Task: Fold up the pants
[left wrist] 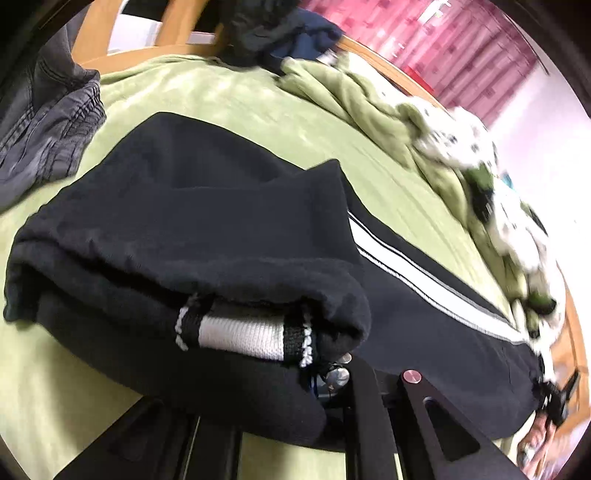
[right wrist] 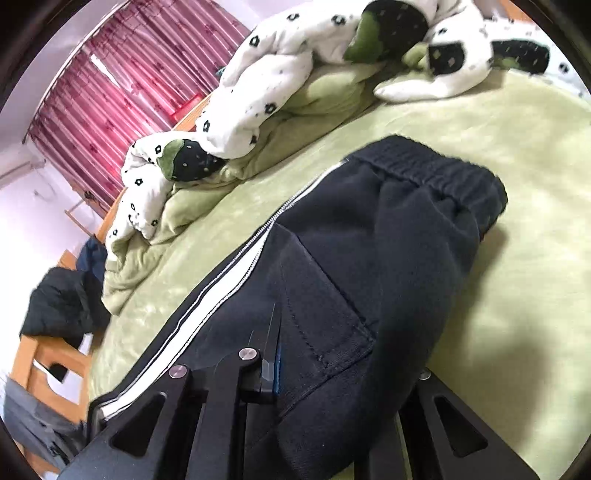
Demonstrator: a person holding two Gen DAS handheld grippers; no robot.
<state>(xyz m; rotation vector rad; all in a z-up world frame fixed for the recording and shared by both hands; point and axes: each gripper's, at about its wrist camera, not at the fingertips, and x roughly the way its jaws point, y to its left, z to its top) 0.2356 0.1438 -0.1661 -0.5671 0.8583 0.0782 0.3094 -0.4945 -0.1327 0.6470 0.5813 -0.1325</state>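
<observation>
While both grippers carry cloth, the step in hand looks like bringing one end of the pants [left wrist: 207, 206] over the other, and doing it well depends on keeping the two lifted edges level.

Taking the bed [left wrist: 229, 99] as the landmark: the pants lie along its middle on the green blanket, black with a white stripe [left wrist: 413, 266] down the side. Their waistband [right wrist: 428, 166] rests flat on the bed toward the rumpled duvet [right wrist: 280, 74] at the far edge. A grey garment [left wrist: 48, 125] sits on the bed beside the pants, and dark clothes [left wrist: 280, 29] lie heaped at the bed's end.

The left gripper [left wrist: 325, 384] has a thick roll of fabric with the striped cuff [left wrist: 240, 332] draped between its fingers; the jaws seem closed on it, though the tips are buried. The right gripper [right wrist: 332, 380] has cloth bunched between its fingers near the pocket seam [right wrist: 332, 295]; its jaws appear pinched on the pants, yet how narrowly I cannot tell.

My advice: move both ends at one pace, keep the stripe straight along the bed as a guide, and lay the cuff end square on the waistband before letting go. The fleece looks heavy and limp, so a slack pinch could shed layers.
</observation>
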